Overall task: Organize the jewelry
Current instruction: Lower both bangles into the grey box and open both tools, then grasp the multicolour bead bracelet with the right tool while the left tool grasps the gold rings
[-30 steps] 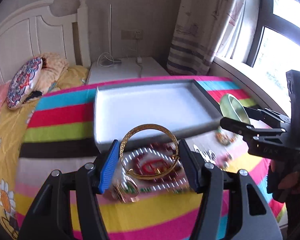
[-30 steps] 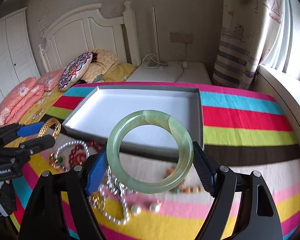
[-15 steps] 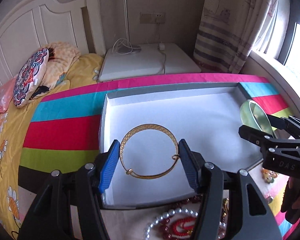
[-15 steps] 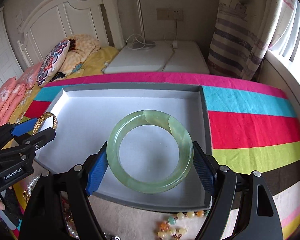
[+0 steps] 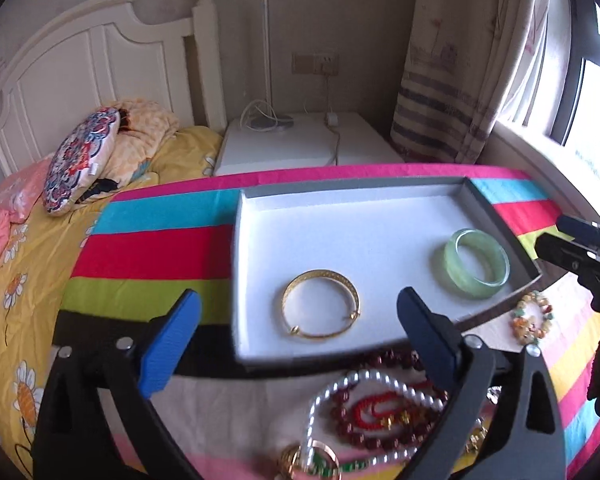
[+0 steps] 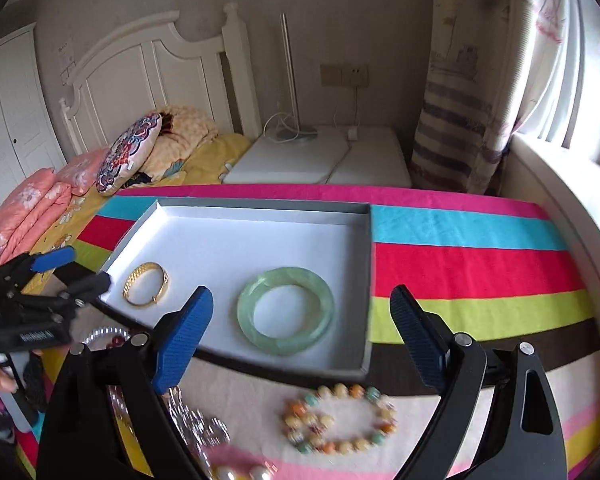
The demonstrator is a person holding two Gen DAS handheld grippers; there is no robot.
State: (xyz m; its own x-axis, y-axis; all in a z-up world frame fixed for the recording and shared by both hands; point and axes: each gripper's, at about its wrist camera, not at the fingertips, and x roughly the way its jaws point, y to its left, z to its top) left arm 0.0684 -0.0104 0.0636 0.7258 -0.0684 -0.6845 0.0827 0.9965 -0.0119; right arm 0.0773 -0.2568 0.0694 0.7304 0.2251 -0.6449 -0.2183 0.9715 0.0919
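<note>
A grey tray with a white floor (image 5: 340, 240) (image 6: 260, 240) lies on the striped bedspread. A gold bangle (image 5: 320, 309) (image 6: 146, 284) lies flat at its near left. A green jade bangle (image 5: 477, 263) (image 6: 286, 310) lies flat at its near right. My left gripper (image 5: 298, 332) is open and empty, just in front of the gold bangle. My right gripper (image 6: 300, 336) is open and empty, straddling the space in front of the jade bangle.
Loose jewelry lies in front of the tray: a pearl necklace (image 5: 364, 380), dark red beads (image 5: 380, 432), and a multicolour bead bracelet (image 6: 340, 420) (image 5: 530, 320). A white bedside table (image 5: 300, 148), pillows (image 5: 80, 160), headboard, curtain and window sill surround the bed.
Both grippers opened and drew back toward the near edge. The gold bangle and the jade bangle now lie released on the tray floor.
</note>
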